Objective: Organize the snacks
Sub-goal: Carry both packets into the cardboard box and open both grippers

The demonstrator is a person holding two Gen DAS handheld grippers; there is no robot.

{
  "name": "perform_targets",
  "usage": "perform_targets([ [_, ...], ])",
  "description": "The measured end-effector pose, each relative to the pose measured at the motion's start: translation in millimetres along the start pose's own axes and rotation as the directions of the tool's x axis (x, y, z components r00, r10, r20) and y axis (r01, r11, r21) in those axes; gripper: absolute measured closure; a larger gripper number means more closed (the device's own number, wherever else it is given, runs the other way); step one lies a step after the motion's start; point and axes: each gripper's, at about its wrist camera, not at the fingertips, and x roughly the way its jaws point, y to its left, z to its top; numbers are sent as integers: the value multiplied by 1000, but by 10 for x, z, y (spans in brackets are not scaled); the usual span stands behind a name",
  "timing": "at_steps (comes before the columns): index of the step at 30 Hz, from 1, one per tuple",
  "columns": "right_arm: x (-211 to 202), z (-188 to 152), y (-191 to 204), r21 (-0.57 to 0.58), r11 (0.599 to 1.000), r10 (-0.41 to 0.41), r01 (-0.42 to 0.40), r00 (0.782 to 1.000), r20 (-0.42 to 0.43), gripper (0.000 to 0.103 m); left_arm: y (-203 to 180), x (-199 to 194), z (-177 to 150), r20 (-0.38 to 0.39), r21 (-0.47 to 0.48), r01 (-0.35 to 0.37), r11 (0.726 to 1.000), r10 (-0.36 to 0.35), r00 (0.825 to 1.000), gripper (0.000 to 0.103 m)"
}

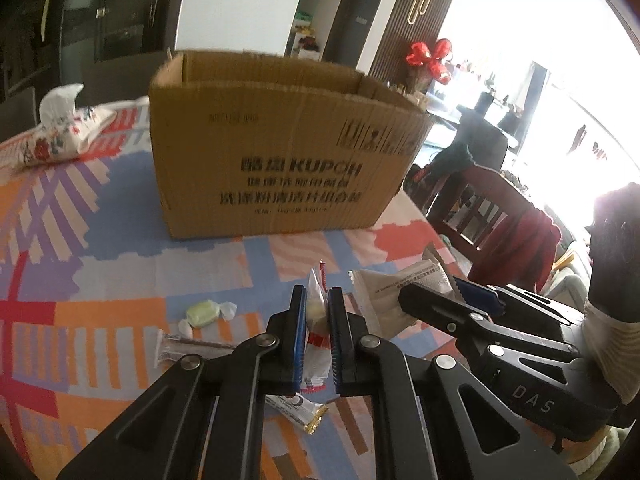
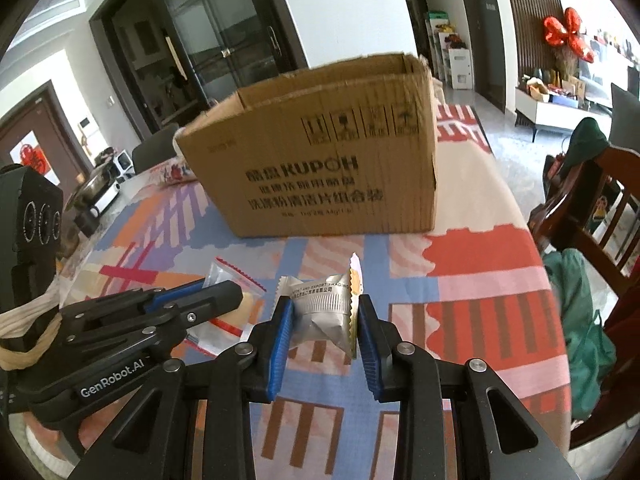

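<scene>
I see the cardboard box (image 2: 316, 148) (open-topped) ahead; my left gripper (image 1: 318, 316) clamps an upright clear packet (image 1: 316, 308), my right gripper (image 2: 322, 320) pinches a silver packet (image 2: 324, 312) crosswise.

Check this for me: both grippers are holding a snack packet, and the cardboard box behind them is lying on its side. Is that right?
Not quite. The box stands upright with its top open, not on its side; the right wrist view shows this. The rest holds: the left gripper grips a clear packet and the right gripper grips a silver packet.
</scene>
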Motion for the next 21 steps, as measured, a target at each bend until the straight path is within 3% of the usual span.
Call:
perform_targets([
  [10,-341,185,163,-38,999,1,2,995,95,70,-82,-377,187,84,33,-21,999,18,996,91],
  [21,-608,542,303,-76,997,12,3,979,203,70,-181,-815,546,201,101,-77,992,55,978,91],
])
